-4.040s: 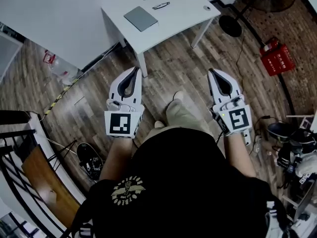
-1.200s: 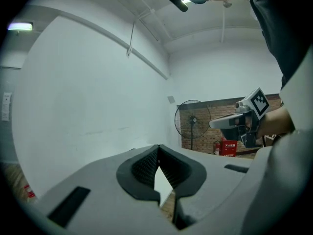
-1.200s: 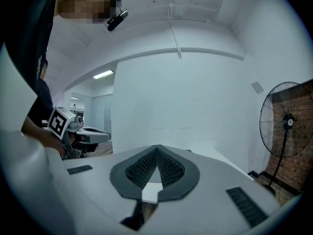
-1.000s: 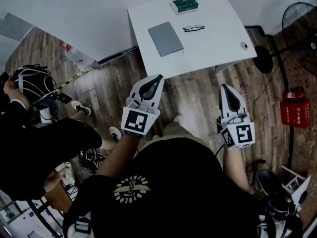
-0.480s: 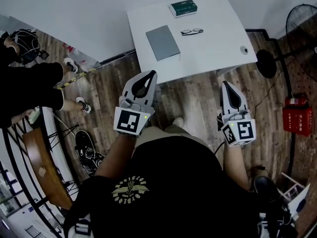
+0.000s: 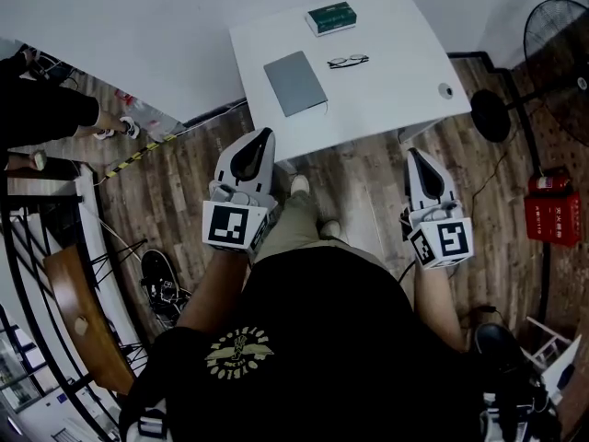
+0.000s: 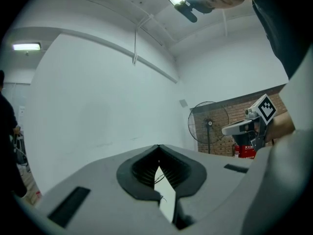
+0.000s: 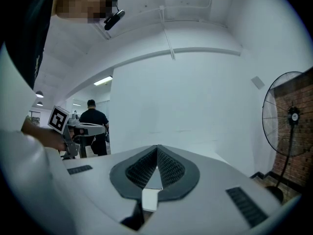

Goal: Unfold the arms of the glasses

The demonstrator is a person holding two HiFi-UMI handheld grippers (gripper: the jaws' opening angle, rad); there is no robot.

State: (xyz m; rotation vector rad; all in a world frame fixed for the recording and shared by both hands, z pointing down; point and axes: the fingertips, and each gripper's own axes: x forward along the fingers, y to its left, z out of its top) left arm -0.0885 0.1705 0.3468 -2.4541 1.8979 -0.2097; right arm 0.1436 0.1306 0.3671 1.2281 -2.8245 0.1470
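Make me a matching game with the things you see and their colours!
Things:
1. box
2. flat pad
3. table
4. crate on the floor

Colours:
A. white
B. red
C. green
D. grey

Pairs: 1-C, 2-D, 3-A, 4-B

The surface [image 6: 396, 90] stands ahead of me. On it the glasses [image 6: 347, 61] lie near the middle, a flat pad [image 6: 294, 83] just left of them and a box [image 6: 331, 17] behind them by the far edge. My left claw [image 6: 263, 136] and right claw [image 6: 412, 155] hang over the floor [image 6: 368, 182], short of the near edge.
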